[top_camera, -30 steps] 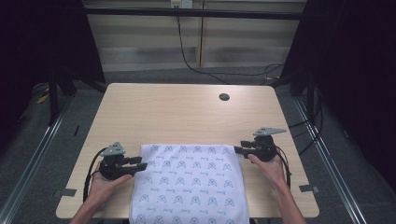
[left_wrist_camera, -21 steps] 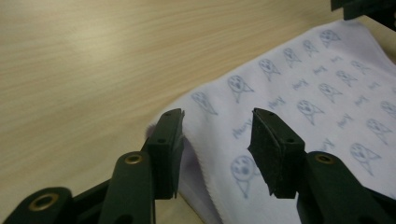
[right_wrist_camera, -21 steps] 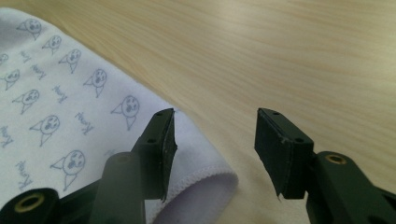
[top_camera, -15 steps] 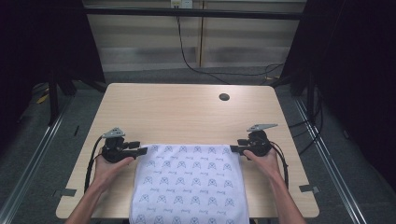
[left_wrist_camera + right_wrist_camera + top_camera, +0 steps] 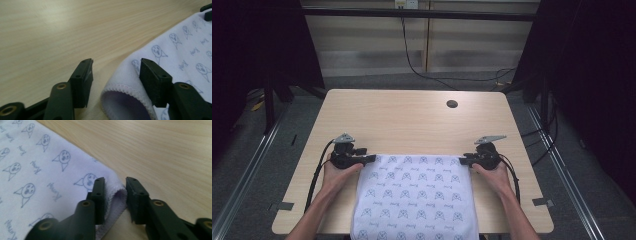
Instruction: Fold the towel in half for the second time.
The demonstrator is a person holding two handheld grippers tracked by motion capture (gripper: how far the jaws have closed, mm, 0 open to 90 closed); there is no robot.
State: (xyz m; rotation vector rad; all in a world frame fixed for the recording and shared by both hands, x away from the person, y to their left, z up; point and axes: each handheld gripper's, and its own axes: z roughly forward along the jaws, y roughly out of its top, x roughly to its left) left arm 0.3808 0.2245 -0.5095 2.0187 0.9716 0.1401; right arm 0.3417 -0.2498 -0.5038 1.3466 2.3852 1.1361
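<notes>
1. High view: we see a pale wooden table [image 5: 412,120] with a white cloth [image 5: 414,197] printed with small blue cartoon faces lying flat on its near half. The cloth's near end runs off the table's front edge.
2. No box, bowl or tray sits on the table. The one other mark on the top is a small dark round hole [image 5: 452,104] near the far right corner, well apart from the cloth.
3. Left gripper [image 5: 368,159]: at the cloth's far left corner, held in the person's left hand [image 5: 337,172]. In the left gripper view its jaws stand wide and have just been opening. The hemmed corner of the cloth [image 5: 130,92] curls up between them, close to the right jaw. We see a clear gap on the left jaw's side, so nothing is pinched; the gripper is released.
4. Right gripper [image 5: 463,162]: at the cloth's far right corner, held in the person's right hand [image 5: 493,172]. Its jaws have just been closing.
5. Right gripper view: the corner fold of the cloth [image 5: 113,195] stands up between the two jaws. The left jaw lies against the fabric. A thin slot shows between the fold and the right jaw, so we cannot tell whether the cloth is truly clamped.
6. Both corners lie on the table top, with bare wood beyond them.
7. A black cable [image 5: 319,170] trails from the left gripper along the forearm.
</notes>
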